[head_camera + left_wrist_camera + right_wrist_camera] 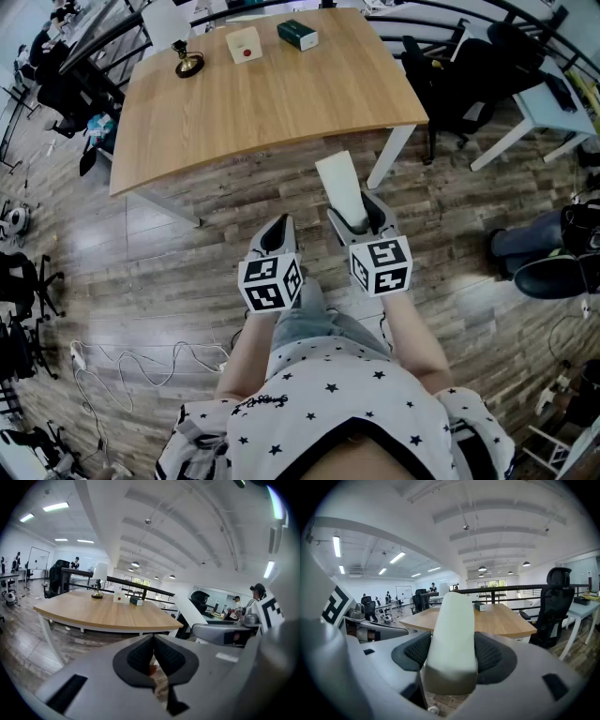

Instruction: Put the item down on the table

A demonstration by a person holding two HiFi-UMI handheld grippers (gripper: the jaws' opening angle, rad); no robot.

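The person is wearing a white short-sleeved cotton shirt [328,394] sprinkled with small black stars and edged by a dark neckline, over faded blue-grey denim trousers [305,323]. The light grey plastic left gripper [278,234] and its twin, the right gripper [359,210], are showing black dimpled rubber pads [492,656]. Each is wearing a white cube with black square markers [270,283].

A brass stand [188,64], a white box with a red dot [245,45] and a dark green box [297,35] sit in a row, apart from one another, the white box between the other two. A black office chair [459,80] stands on the grey-brown plank floor [187,272], near a pale side desk [548,103]. A white cable [187,347] loops loosely across the planks at lower left. A black shoe [553,277] shows at the right edge. Overhead, strip lights [55,507] glow on a white ceiling [187,536]
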